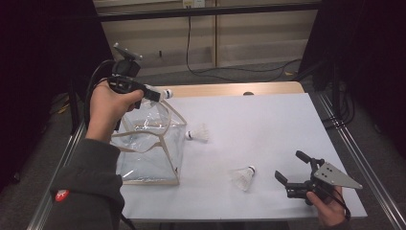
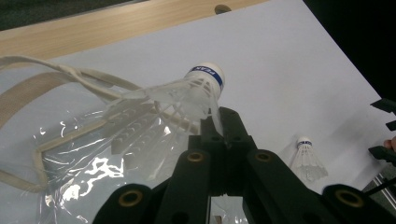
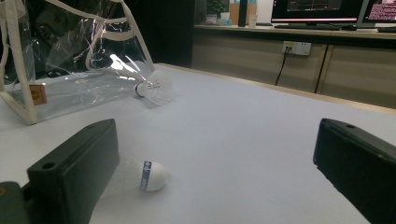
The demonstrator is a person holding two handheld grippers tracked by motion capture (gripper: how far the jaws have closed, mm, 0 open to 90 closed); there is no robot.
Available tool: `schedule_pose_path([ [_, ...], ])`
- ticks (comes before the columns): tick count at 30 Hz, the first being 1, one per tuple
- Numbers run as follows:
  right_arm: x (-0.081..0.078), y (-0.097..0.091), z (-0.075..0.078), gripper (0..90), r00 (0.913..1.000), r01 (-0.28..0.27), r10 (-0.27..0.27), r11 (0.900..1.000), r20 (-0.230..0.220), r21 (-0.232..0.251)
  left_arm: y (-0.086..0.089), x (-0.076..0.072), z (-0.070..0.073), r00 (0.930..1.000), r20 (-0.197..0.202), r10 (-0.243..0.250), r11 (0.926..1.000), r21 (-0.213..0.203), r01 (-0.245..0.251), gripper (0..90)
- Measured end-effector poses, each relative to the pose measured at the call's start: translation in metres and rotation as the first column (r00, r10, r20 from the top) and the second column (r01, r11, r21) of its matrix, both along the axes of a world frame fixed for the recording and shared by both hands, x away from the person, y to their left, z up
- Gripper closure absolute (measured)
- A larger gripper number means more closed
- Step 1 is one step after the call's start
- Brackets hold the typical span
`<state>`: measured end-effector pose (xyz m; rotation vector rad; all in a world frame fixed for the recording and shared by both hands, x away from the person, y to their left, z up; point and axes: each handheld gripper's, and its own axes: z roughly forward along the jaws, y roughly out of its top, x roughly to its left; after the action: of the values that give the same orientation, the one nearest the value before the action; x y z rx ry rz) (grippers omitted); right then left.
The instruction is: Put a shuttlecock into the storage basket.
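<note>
— Jaws of the left gripper (image 2: 223, 135) pinch a shuttlecock (image 2: 187, 100) by its skirt, right above the bag (image 1: 151, 143) mouth. Cork end points away.

— And the right gripper (image 1: 293, 168)?

— Wide, holding nothing, near another birdie (image 1: 243, 178) on the table (image 1: 268, 120).

The small blue lettering on the band of the white feathered shuttlecock (image 2: 198, 91) is too blurred to read. In the right gripper view, 1 black jaw covers most of the near white shuttlecock (image 3: 147, 176), and the clear plastic tote bag (image 3: 70, 70) runs off the frame's left edge.
</note>
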<state>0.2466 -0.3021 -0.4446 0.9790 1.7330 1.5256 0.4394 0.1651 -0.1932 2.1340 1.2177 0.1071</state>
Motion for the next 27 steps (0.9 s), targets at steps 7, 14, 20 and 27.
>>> schedule_pose_path([
  [7, 0.0, 0.0, 0.0, 0.2, 1.0, 0.0, 0.0, 1.0, 0.002, 0.001, 0.007, 0.001, -0.001, 0.9998, -0.006, 0.021, 0.9998, -0.001, -0.021, 90.0],
  [14, 0.0, 0.0, 0.0, 0.2, 1.0, 0.0, 0.0, 1.0, -0.001, 0.004, 0.013, 0.001, -0.001, 0.9991, 0.0, 0.043, 0.9991, -0.007, -0.043, 90.0],
  [20, 0.0, 0.0, 0.0, 0.2, 1.0, 0.0, 0.0, 1.0, -0.001, 0.001, 0.018, 0.001, -0.001, 0.9988, 0.0, 0.049, 0.9987, -0.011, -0.049, 90.0],
  [27, 0.0, 0.0, 0.0, 0.2, 1.0, -0.001, 0.001, 1.0, 0.002, 0.004, 0.021, 0.002, -0.003, 0.9982, 0.003, 0.06, 0.9982, -0.002, -0.06, 90.0],
])
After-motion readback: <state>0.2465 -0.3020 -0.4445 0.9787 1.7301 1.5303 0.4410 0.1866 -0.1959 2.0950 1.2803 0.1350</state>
